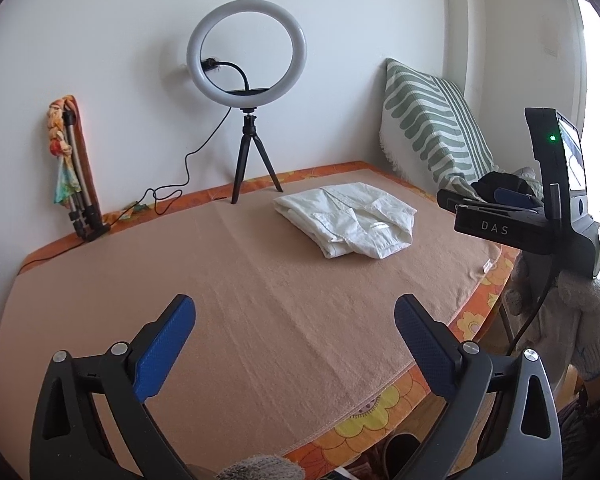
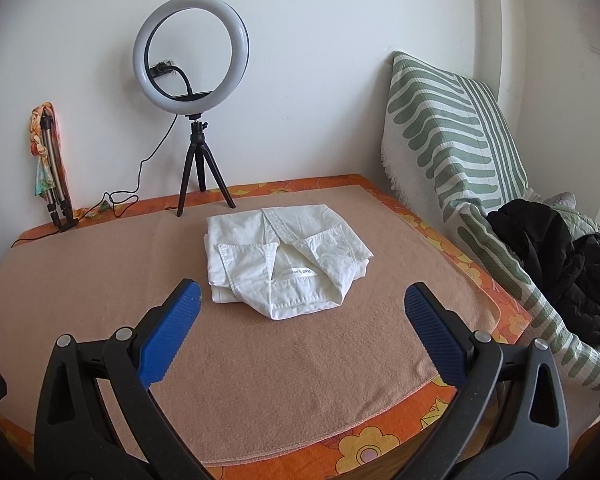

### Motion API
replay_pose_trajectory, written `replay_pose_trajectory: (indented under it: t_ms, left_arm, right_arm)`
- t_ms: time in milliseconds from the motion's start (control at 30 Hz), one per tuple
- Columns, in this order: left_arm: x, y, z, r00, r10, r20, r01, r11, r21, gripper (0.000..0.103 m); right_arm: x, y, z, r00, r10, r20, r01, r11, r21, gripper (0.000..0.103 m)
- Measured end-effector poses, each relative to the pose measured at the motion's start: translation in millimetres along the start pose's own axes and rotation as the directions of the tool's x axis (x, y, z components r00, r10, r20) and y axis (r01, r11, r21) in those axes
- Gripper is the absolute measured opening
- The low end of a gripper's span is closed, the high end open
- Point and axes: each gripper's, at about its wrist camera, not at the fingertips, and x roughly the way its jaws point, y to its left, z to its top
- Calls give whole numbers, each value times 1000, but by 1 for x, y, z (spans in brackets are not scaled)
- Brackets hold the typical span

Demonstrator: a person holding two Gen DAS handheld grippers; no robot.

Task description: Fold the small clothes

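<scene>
From the left wrist, the left hand-held gripper [image 1: 295, 322] hangs above the near edge of the tabletop [image 1: 227, 280], its blue pads spread wide apart with nothing between them. A folded white shirt [image 1: 346, 220] lies toward the far right corner, near a ring light [image 1: 247, 50] on its tripod. The right hand-held gripper [image 1: 496, 204] shows at the right edge; whether its fingers are apart cannot be told here.

From the right wrist, the right hand-held gripper [image 2: 302, 314] is spread wide, empty, just short of the shirt [image 2: 285, 256], which sits mid-tabletop [image 2: 99, 280]. A striped cushion [image 2: 448, 128] leans beyond the right edge, with a black jacket [image 2: 560, 256] beside it.
</scene>
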Motion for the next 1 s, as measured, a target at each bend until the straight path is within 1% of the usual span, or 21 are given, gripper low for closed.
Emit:
replay_pose_trajectory:
  t_ms: [133, 233, 333, 467, 600, 1000]
  left_arm:
    - [-4, -2, 1, 1000, 3, 12, -3, 1000, 11, 100]
    - [-8, -1, 2, 999, 19, 29, -19, 1000, 12, 100]
    - [-9, 1, 3, 999, 17, 29, -17, 1000, 3, 100]
    - [-11, 2, 3, 999, 12, 33, -12, 1000, -1, 100]
    - [-12, 1, 4, 999, 11, 41, -11, 1000, 6, 100]
    - [-15, -2, 5, 998, 10, 55, -11, 1000, 11, 100]
  right_arm:
    - [-1, 3, 0, 1000, -4, 5, 4, 1000, -11, 103]
    - [-2, 4, 0, 1000, -1, 7, 1, 1000, -12, 103]
    - [-2, 3, 0, 1000, -13, 14, 13, 1000, -14, 103]
    - [-1, -1, -1, 1000, -5, 0, 5, 1000, 13, 103]
    - [-2, -4, -1, 1000, -24, 4, 24, 1000, 13, 103]
    - [-1, -7, 0, 1000, -24, 6, 23, 1000, 20, 103]
